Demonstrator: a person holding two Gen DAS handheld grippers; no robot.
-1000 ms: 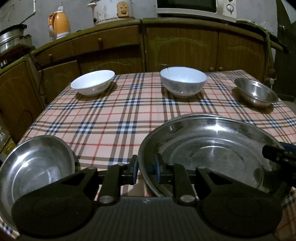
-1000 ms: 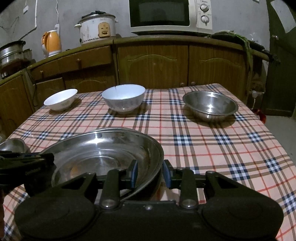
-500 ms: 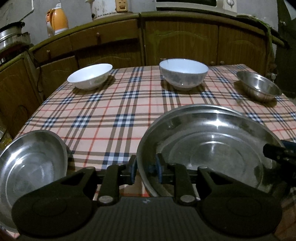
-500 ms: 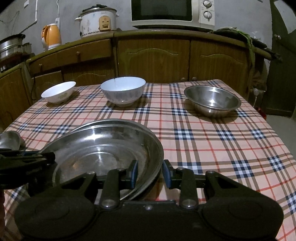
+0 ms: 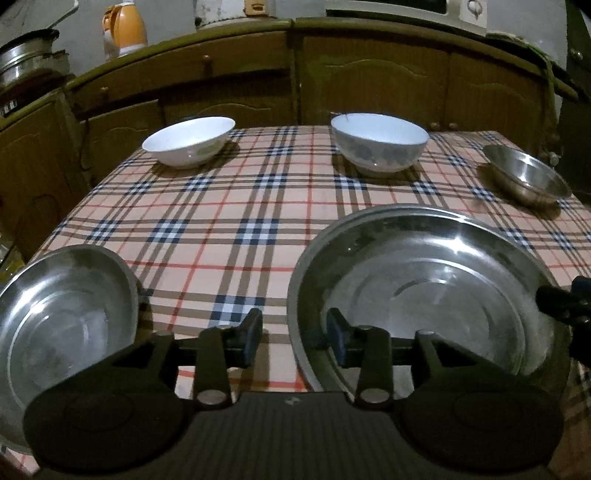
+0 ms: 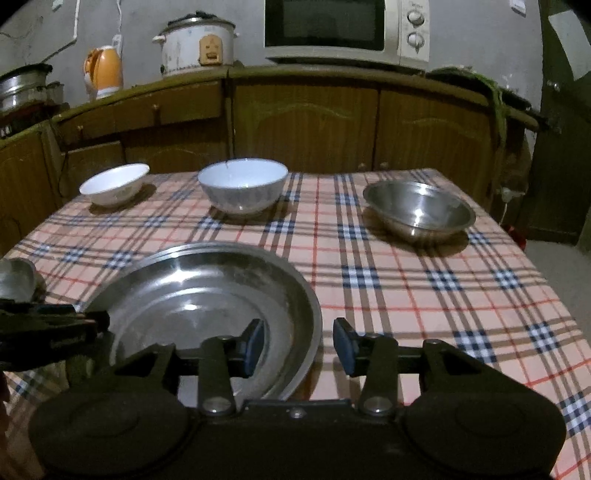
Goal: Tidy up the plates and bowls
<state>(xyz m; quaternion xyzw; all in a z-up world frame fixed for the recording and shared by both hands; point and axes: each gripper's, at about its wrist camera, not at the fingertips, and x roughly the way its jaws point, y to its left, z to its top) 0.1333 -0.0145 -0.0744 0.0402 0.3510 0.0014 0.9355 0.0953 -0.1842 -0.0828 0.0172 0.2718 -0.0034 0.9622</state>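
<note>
2 grippers straddling large plate rim

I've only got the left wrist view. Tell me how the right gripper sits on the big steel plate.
Observer: The right gripper is open. The large steel plate's right rim lies between its fingers, with a gap on each side.
Operator: Check inside the steel bowl at far right. I see it at a bad angle.
Observer: The steel bowl is empty and upright, standing apart from the larger white bowl.
Operator: My view cuts off the countertop. Report what stands there.
Observer: A microwave stands on the counter, with a rice cooker to its left.
</note>
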